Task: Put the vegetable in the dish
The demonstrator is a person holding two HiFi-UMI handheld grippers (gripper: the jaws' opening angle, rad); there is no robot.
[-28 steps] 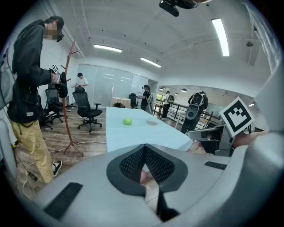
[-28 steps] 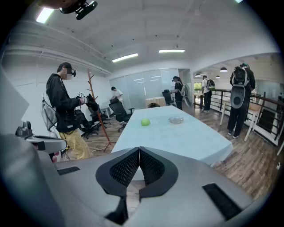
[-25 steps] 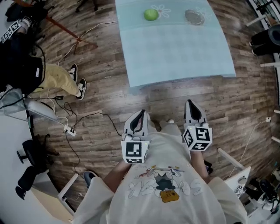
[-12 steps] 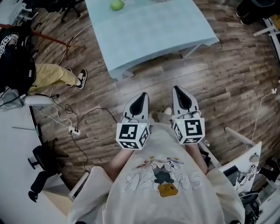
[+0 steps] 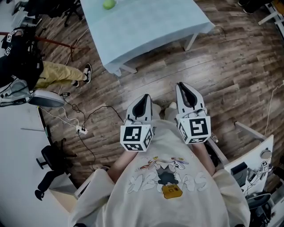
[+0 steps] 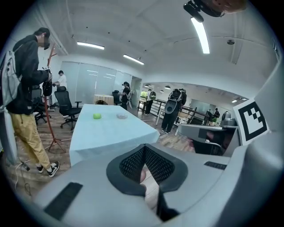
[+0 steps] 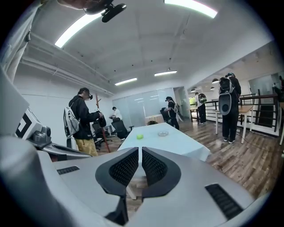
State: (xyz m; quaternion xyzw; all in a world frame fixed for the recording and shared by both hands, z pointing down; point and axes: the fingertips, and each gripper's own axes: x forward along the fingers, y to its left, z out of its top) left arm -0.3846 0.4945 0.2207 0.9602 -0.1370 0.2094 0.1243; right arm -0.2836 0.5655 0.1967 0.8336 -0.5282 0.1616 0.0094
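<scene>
Clenching left gripper (image 5: 144, 97): jaws met, empty.
Right gripper (image 5: 182, 86): stayed-shut look, clenched, empty.
Vegetable (image 5: 108, 4): sat upper left on table (image 5: 146, 26).

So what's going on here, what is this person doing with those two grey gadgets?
A person holds a two-jaw gripper in each hand. The left gripper and the right gripper are both close to the chest, shut and empty. The job is to put the green vegetable into the dish. The two sit apart, far down the table with the light blue cloth. The person stands on the wooden floor, away from the table, so nothing has been picked up yet.
</scene>
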